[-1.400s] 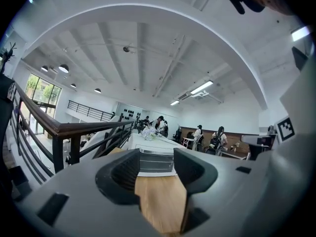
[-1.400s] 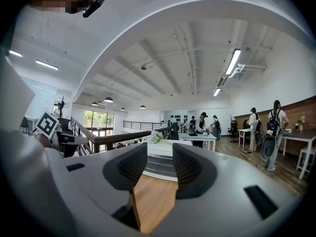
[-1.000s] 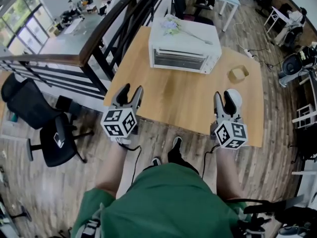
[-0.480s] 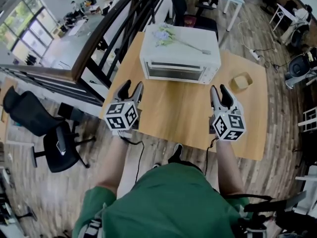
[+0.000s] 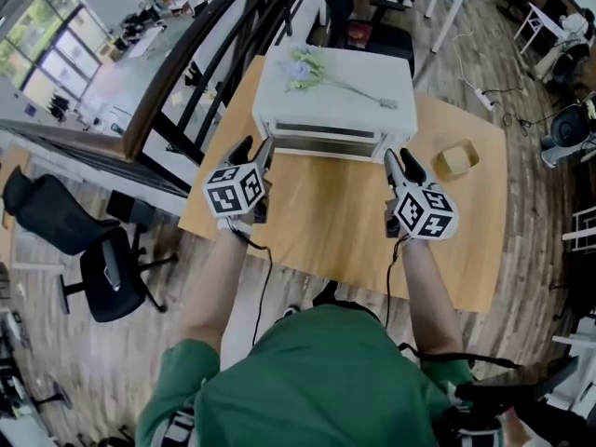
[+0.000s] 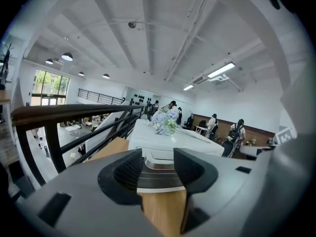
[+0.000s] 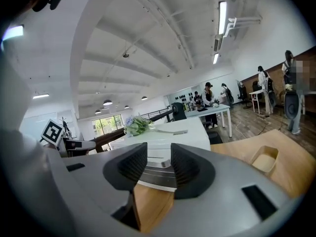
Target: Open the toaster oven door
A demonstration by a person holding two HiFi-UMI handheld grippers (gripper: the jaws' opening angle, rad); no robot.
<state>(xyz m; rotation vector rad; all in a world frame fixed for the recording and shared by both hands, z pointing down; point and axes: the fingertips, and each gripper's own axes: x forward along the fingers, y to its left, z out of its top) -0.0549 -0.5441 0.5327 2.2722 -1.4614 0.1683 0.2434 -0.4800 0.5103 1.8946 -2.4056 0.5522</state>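
A white toaster oven (image 5: 335, 96) stands at the far side of the wooden table (image 5: 317, 222), its door (image 5: 324, 143) closed and facing me. My left gripper (image 5: 253, 150) hovers just before the door's left end, open and empty. My right gripper (image 5: 400, 164) sits near the door's right end, also open with nothing in it. In the left gripper view the oven (image 6: 173, 144) shows between the parted jaws of the left gripper (image 6: 158, 168). The right gripper view shows the oven (image 7: 168, 141) beyond the right gripper (image 7: 159, 166).
A bunch of flowers (image 5: 312, 63) lies on top of the oven. A small wooden box (image 5: 456, 159) sits on the table to the right. A dark railing (image 5: 177, 73) runs along the table's left side, with an office chair (image 5: 56, 217) below it.
Both grippers have moved forward across the table, from near its front edge up to the oven's door. The oven now appears closer in view.
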